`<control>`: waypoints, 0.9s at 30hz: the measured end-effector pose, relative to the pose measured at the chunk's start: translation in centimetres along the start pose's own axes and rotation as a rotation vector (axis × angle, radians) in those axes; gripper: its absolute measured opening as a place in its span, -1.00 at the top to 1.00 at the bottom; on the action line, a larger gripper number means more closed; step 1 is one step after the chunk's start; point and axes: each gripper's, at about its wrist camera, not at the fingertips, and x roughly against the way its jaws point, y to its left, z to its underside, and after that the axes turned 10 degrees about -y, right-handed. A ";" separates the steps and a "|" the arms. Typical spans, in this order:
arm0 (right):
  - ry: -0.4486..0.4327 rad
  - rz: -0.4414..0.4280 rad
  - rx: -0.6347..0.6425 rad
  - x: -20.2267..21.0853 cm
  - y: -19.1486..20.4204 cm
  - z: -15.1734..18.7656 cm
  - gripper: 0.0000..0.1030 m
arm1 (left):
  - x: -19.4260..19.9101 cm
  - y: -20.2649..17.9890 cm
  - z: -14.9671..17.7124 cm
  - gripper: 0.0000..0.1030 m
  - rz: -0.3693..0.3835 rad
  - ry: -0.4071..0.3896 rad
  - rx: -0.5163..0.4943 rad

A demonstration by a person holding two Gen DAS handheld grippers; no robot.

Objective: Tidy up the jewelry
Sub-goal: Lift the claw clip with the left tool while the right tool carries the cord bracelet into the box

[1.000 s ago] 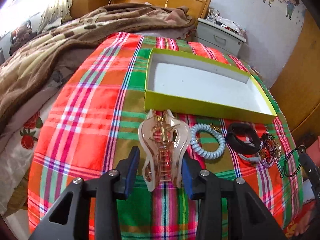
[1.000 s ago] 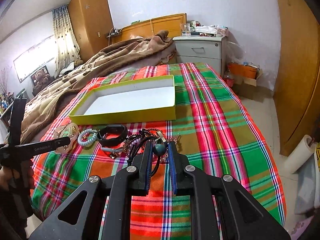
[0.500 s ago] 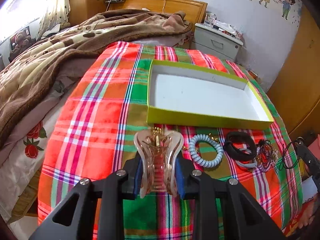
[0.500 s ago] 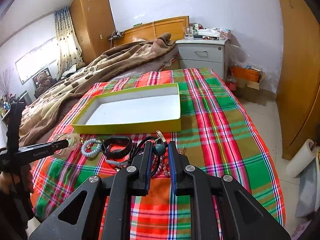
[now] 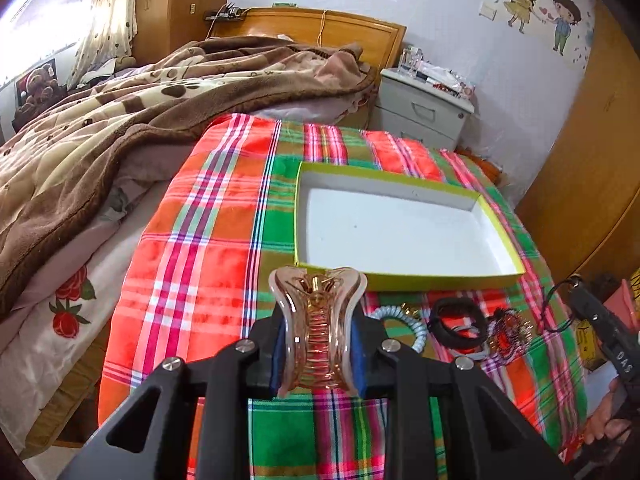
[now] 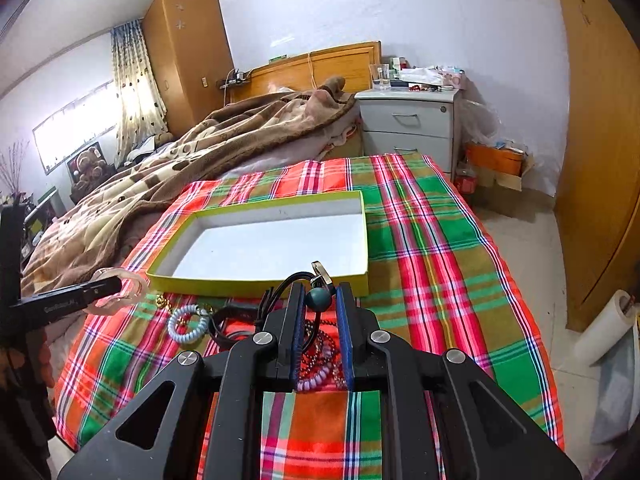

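Fingers (image 5: 357,346) clamp hair claw (image 5: 318,332) above plaid bedspread (image 5: 192,264).

A plaid cloth (image 5: 208,240) in red, green and orange covered the near end of the bed. Beyond its far left corner a brown paw-print blanket (image 5: 100,128) lay heaped toward the wooden headboard (image 6: 340,64). A rose-printed sheet (image 5: 60,312) showed along the bed's left edge. A grey nightstand (image 6: 408,128) with cluttered top stood beside the headboard, an orange box (image 6: 494,160) on the floor past it. A tall wooden wardrobe (image 6: 184,52) and spotted curtain (image 6: 136,92) filled the far left corner. Cartoon stickers (image 5: 540,4) decorated the wall.
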 end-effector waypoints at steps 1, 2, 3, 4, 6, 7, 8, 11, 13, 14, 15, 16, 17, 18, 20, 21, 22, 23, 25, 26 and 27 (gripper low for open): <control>-0.001 -0.002 0.001 -0.1 0.0 -0.1 0.70 | 0.0 0.0 -0.3 0.47 0.010 -0.003 0.005; -0.001 -0.003 0.002 -0.2 0.0 -0.3 0.70 | 0.1 0.1 -0.6 0.47 0.014 -0.007 0.010; -0.002 -0.006 0.000 -0.4 0.0 -0.5 0.70 | 0.2 0.1 -0.8 0.47 0.021 -0.013 0.013; -0.004 -0.013 -0.003 -0.5 -0.1 -0.8 0.70 | 0.2 0.0 -1.2 0.47 0.028 -0.017 0.009; -0.005 -0.020 -0.005 -1.0 -0.2 -1.4 0.70 | 0.1 -0.1 -1.8 0.47 0.037 -0.027 0.007; -0.004 -0.023 -0.005 -1.2 -0.2 -1.6 0.70 | -0.1 -0.2 -2.2 0.47 0.046 -0.030 0.005; 0.000 -0.029 -0.004 -1.7 -0.2 -2.0 0.70 | -0.3 -0.4 -2.6 0.47 0.053 -0.037 0.005; 0.010 -0.038 0.010 -3.1 -0.2 -2.9 0.70 | -1.4 -0.9 -3.9 0.47 0.065 -0.044 -0.008; 0.013 -0.044 0.015 -4.1 -0.1 -3.7 0.70 | -2.1 -1.4 -4.7 0.47 0.079 -0.050 -0.017; 0.016 -0.046 0.022 -4.7 0.0 -4.0 0.70 | -2.5 -1.6 -5.1 0.47 0.087 -0.053 -0.024; 0.022 -0.047 0.024 -5.6 0.0 -4.4 0.70 | -3.0 -1.8 -5.4 0.47 0.090 -0.050 -0.027; 0.026 -0.050 0.024 -6.1 0.0 -4.5 0.70 | -3.7 -2.0 -5.8 0.47 0.095 -0.043 -0.027; 0.034 -0.059 0.020 -6.8 -0.1 -4.9 0.70 | -4.3 -2.0 -6.1 0.47 0.105 -0.040 -0.022; 0.040 -0.061 0.016 -7.5 -0.2 -5.1 0.70 | -4.9 -2.2 -6.3 0.47 0.104 -0.031 -0.023; 0.055 -0.073 0.006 -8.9 -0.4 -5.6 0.70 | -6.0 -2.6 -6.6 0.47 0.090 -0.024 -0.047; 0.064 -0.072 -0.001 -9.8 -0.5 -5.9 0.70 | -6.6 -2.7 -6.7 0.47 0.088 -0.020 -0.051; 0.069 -0.069 0.000 -10.3 -0.6 -6.0 0.70 | -7.4 -2.8 -6.8 0.47 0.090 -0.006 -0.053; 0.080 -0.069 0.009 -11.2 -0.6 -6.2 0.70 | -8.0 -2.8 -6.9 0.47 0.097 0.001 -0.050; 0.099 -0.063 0.013 -12.5 -0.8 -6.5 0.70 | -9.3 -2.8 -7.0 0.47 0.106 0.017 -0.038; 0.109 -0.068 0.015 -13.2 -0.9 -6.5 0.70 | -10.0 -2.8 -7.0 0.47 0.113 0.026 -0.039; 0.120 -0.068 0.018 -14.0 -0.9 -6.5 0.70 | -10.5 -2.8 -7.1 0.47 0.115 0.030 -0.031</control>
